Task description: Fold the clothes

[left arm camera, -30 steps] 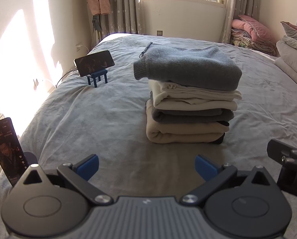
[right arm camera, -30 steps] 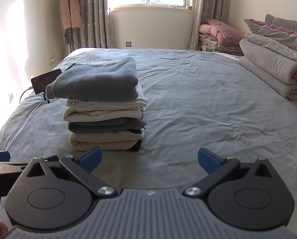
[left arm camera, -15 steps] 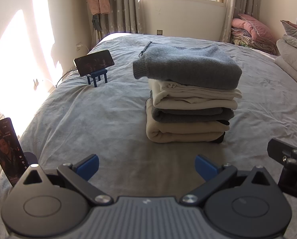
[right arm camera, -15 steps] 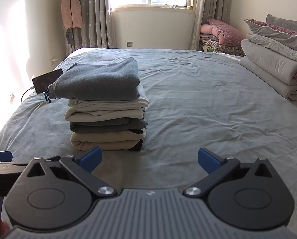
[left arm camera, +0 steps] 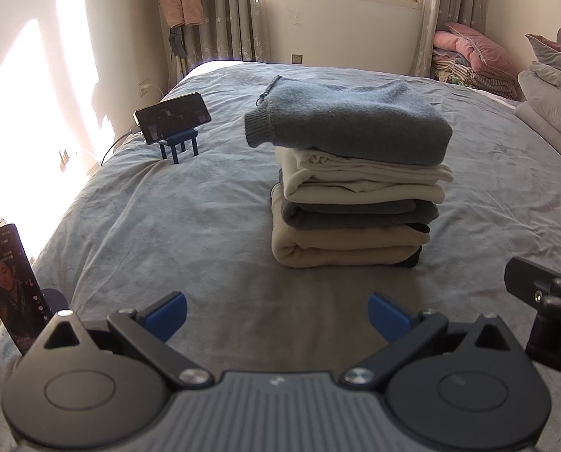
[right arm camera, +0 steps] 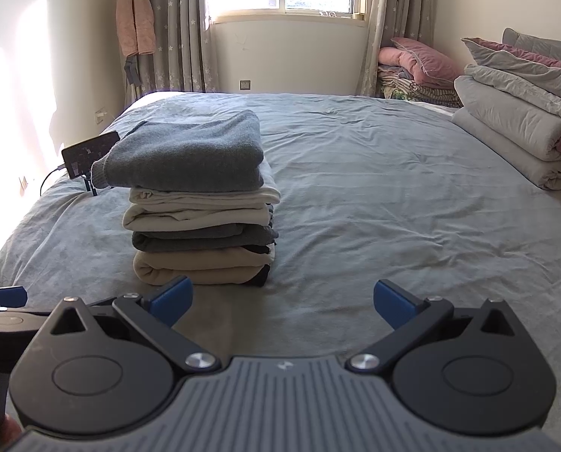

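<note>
My left gripper [left arm camera: 276, 314] and right gripper [right arm camera: 283, 301] both hang with fingers spread wide and empty above the bed [right arm camera: 374, 196], short of the stack [left arm camera: 352, 188]. The stack sits on the grey cover, neatly folded: a grey-blue knit [left arm camera: 352, 120] on top with its ribbed cuff jutting left, then cream, dark grey and beige layers beneath.

Left claw [left arm camera: 276, 314] and right claw [right arm camera: 282, 301], both agape, empty.
</note>
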The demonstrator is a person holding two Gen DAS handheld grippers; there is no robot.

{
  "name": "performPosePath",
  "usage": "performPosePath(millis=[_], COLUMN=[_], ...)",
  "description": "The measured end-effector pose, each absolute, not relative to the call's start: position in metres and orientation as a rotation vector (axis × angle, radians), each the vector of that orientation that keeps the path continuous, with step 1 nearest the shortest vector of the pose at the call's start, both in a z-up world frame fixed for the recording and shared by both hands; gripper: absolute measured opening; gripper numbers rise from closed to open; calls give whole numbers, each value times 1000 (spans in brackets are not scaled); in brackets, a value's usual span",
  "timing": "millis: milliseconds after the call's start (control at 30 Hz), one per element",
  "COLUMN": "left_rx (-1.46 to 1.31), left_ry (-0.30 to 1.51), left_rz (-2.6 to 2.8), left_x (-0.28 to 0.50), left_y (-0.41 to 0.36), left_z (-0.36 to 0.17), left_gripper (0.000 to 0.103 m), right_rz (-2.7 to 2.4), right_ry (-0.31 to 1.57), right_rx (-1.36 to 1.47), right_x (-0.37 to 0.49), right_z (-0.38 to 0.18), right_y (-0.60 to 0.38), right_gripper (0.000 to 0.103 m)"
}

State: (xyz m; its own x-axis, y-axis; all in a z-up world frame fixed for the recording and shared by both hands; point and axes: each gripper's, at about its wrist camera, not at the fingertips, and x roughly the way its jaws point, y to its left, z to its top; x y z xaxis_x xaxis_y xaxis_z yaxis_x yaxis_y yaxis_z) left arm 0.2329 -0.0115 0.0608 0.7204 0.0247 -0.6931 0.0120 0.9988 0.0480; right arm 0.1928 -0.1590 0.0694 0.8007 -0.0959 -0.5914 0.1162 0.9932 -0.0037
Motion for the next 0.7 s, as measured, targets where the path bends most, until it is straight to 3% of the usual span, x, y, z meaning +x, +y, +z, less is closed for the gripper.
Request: performPosePath(millis=[400,700], left_rx=[72,106], left_ry=[791,802], left_rz=[9,-24], left_x=[233,178], left_y=[-18,-25], left_z=[64,78], left_gripper=[103,103], right_rz=[-156,-150], right_ry=[669,713], right_rx=[34,56], right_x=[187,146], right_z=[75,82], right_y=[-163,-173], right_gripper=[103,103])
